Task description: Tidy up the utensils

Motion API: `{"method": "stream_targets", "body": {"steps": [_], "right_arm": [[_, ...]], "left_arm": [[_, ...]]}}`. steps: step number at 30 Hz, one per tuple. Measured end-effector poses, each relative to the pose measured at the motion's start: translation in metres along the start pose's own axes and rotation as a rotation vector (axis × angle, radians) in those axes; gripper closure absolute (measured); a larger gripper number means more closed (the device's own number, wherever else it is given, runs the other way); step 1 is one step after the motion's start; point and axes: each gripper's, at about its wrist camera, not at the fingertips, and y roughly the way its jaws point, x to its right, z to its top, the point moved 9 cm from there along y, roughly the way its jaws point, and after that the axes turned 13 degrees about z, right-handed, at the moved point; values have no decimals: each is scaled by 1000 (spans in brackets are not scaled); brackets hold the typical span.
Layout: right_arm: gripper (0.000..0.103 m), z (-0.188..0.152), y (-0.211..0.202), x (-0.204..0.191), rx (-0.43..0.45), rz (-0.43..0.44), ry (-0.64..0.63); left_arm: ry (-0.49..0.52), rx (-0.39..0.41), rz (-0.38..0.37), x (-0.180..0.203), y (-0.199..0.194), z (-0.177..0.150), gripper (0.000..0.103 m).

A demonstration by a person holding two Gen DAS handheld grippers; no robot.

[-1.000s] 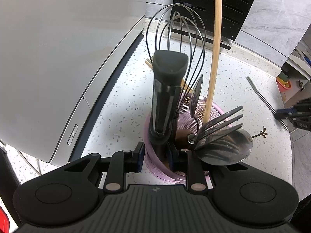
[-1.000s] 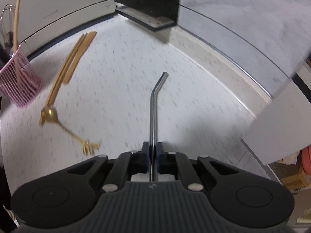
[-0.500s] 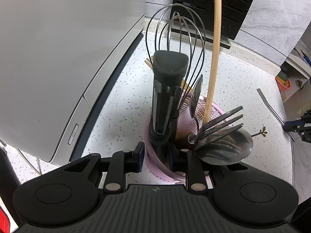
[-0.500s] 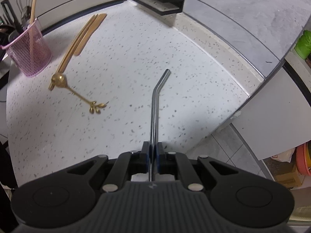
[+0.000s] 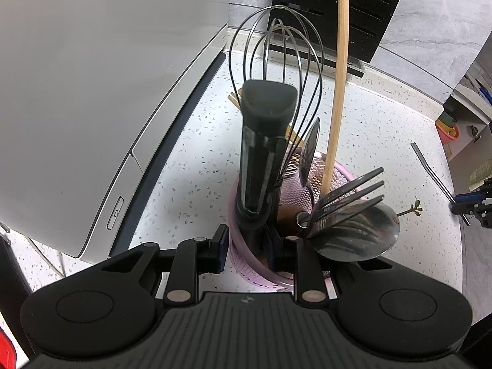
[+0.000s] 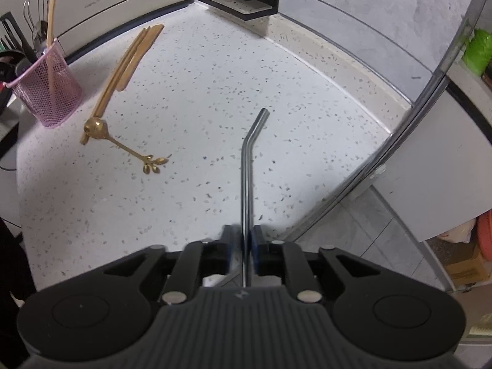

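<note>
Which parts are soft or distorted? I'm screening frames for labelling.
Left wrist view: the grey handle top close to the lens is soft, the white appliance bows with fisheye curve. Right wrist view: sharp speckled white counter, bent metal straw blurring near the right claw.

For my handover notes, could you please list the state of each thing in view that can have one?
Left gripper: jaws clamped across the pink basket's near rim.
Right gripper: jaws shut on the straw.
Straw: held, bent tip pointing forward over the counter.
Basket: upright, holding a whisk, wooden stick and cutlery.
Gold spoon: lying flat on the counter.
Wooden utensils: lying flat on the counter.
</note>
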Motion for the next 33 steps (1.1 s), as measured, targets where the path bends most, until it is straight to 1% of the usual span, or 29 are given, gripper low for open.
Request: {"method": "stream_targets", "body": {"steps": [1, 2, 3, 4, 7, 9, 11, 14, 17, 19, 21, 22, 25, 26, 28, 30, 31, 33], "right_arm": [[86, -1, -1, 0, -2, 3, 4], [82, -2, -3, 1, -1, 6, 12], [76, -2, -6, 3, 2, 11, 29], [73, -3, -9, 5, 8, 15, 44], [69, -5, -15, 14, 21, 26, 102], [58, -7, -18, 20, 18, 53, 157], [55, -10, -17, 25, 3, 97, 213], [55, -13, -13, 33, -3, 177, 296], [57, -15, -3, 41, -24, 215, 360], [57, -16, 3, 42, -39, 239, 372], [63, -14, 6, 42, -34, 276, 392], [64, -13, 7, 41, -31, 288, 398], [66, -14, 9, 40, -32, 311, 411], [69, -15, 9, 40, -37, 319, 411], [70, -18, 9, 38, -41, 344, 414], [74, -20, 8, 37, -36, 357, 415], [74, -21, 8, 37, -33, 362, 421], [79, -23, 7, 39, -25, 372, 428]], "left_arm": [[0, -1, 0, 0, 0, 0, 74], [0, 0, 1, 0, 0, 0, 74], [1, 1, 2, 0, 0, 0, 74], [1, 1, 0, 0, 0, 0, 74], [1, 4, -5, -1, 0, -1, 74], [-1, 5, -8, -1, 0, -1, 74], [1, 5, -6, -2, -1, -1, 74], [2, 5, -4, -2, -1, -1, 74], [4, 4, 1, -1, -2, -1, 74], [6, 5, 2, 0, -2, -1, 74], [5, 4, -1, 0, -2, -1, 74], [5, 3, -2, 1, -1, -1, 74], [6, 3, -2, 0, -1, -1, 74], [7, 3, -1, 0, -1, -1, 74], [8, 4, -2, 0, -1, 0, 74], [8, 4, -1, 0, -1, 0, 74], [8, 4, 0, 0, 0, 0, 74], [7, 4, -1, 0, -1, 0, 74]]}}
